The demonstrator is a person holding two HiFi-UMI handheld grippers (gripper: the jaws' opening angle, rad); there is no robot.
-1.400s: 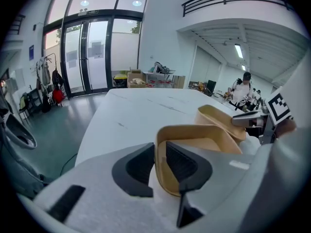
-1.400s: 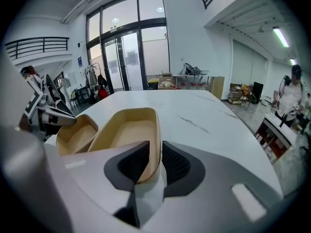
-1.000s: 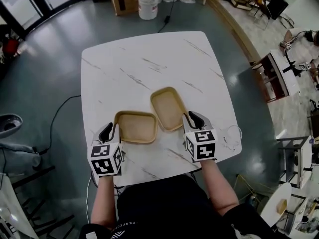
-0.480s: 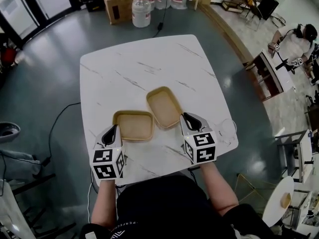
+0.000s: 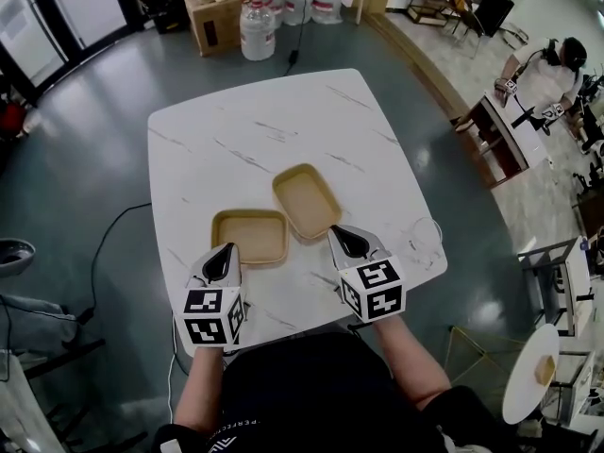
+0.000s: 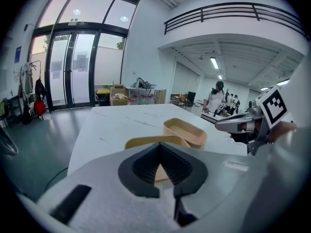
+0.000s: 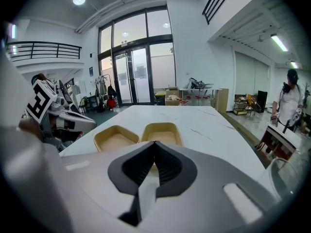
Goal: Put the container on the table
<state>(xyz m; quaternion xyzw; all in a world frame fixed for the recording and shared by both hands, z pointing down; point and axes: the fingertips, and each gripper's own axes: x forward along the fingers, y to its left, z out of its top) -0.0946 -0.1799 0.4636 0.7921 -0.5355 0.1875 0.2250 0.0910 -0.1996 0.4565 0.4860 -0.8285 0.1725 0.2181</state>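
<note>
Two containers sit close together on the table, towards my edge. The left container lies square to me. The right container sits a little farther back, turned at an angle. My left gripper is just before the left container's near rim, and my right gripper is just beside the right container's near right corner. Beyond the table's far edge, water jugs stand on the floor to the right of a cardboard box.
</note>
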